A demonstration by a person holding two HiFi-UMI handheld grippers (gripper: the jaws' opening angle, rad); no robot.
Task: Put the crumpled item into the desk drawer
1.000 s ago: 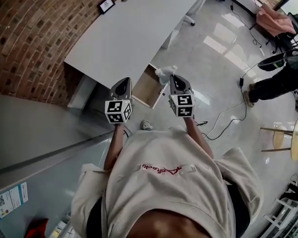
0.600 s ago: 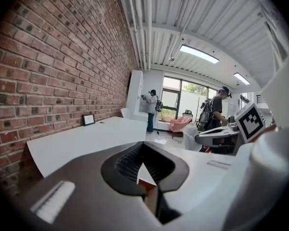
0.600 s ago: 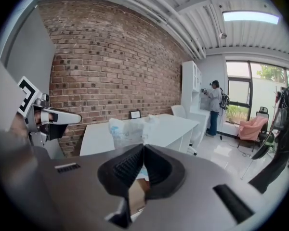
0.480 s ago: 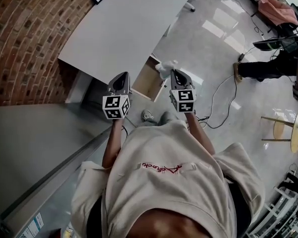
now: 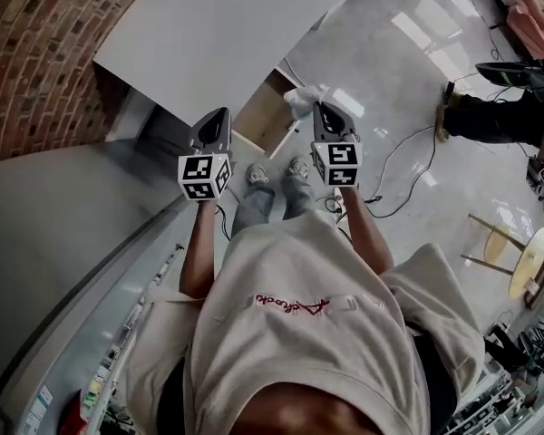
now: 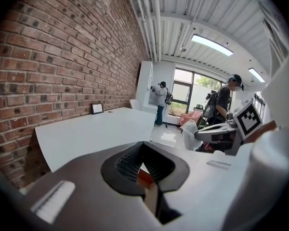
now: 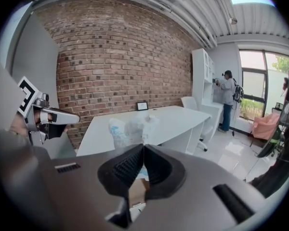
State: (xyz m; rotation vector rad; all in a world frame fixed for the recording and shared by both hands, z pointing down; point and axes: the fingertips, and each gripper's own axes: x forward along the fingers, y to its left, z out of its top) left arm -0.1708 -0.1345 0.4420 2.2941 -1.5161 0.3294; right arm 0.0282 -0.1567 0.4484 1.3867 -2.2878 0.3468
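Note:
The crumpled item [image 5: 306,100] is a white wad of plastic or paper; it sticks out ahead of my right gripper [image 5: 321,116], which is shut on it. In the right gripper view the wad [image 7: 130,129] rises above the closed jaws. My left gripper [image 5: 214,125] is held level beside it, shut and empty, its jaws [image 6: 143,154] meeting with nothing between. Below both grippers the wooden desk drawer [image 5: 270,114] stands pulled out from under the white desk [image 5: 227,34]. The wad hangs over the drawer's right end.
A brick wall [image 5: 45,53] runs behind the desk. A grey partition [image 5: 63,234] lies at the left. Cables [image 5: 399,166] trail over the glossy floor at the right, where another person [image 5: 499,116] stands. A small picture frame [image 7: 142,106] sits on the desk's far end.
The person has stepped toward the desk, so the drawer now lies right under both grippers. The feet have come into view. The right gripper keeps its hold on the wad.

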